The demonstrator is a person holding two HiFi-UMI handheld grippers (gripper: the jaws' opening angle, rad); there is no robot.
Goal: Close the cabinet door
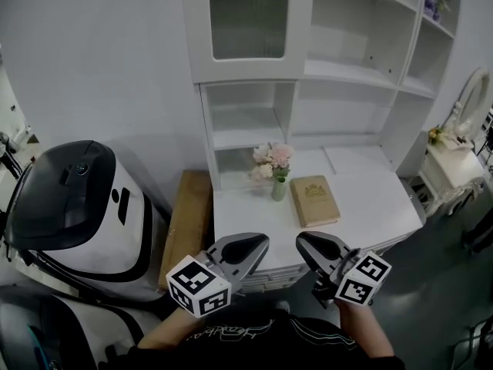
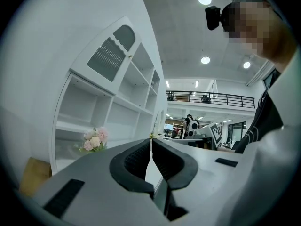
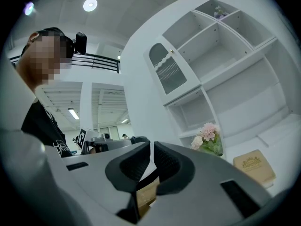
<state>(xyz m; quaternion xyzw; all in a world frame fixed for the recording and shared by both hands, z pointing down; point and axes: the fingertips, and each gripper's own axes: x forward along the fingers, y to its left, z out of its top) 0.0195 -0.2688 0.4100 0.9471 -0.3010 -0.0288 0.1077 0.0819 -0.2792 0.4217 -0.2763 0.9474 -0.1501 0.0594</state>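
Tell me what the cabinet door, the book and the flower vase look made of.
Cabinet door: white painted wood or board frame, satin; panel looks like ribbed glass, vertical streaks.
Book: tan matte cover, leather-look or card, embossed emblem.
Vase: pale green, glass or ceramic; too small to tell.

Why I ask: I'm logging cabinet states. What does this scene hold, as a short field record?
cabinet door: upper left, ribbed glass panel, looks shut
open shelves: right of and below the door
desktop: flower vase and tan book, side by side, apart
left gripper: fingers together, nothing held
right gripper: fingers together, nothing held
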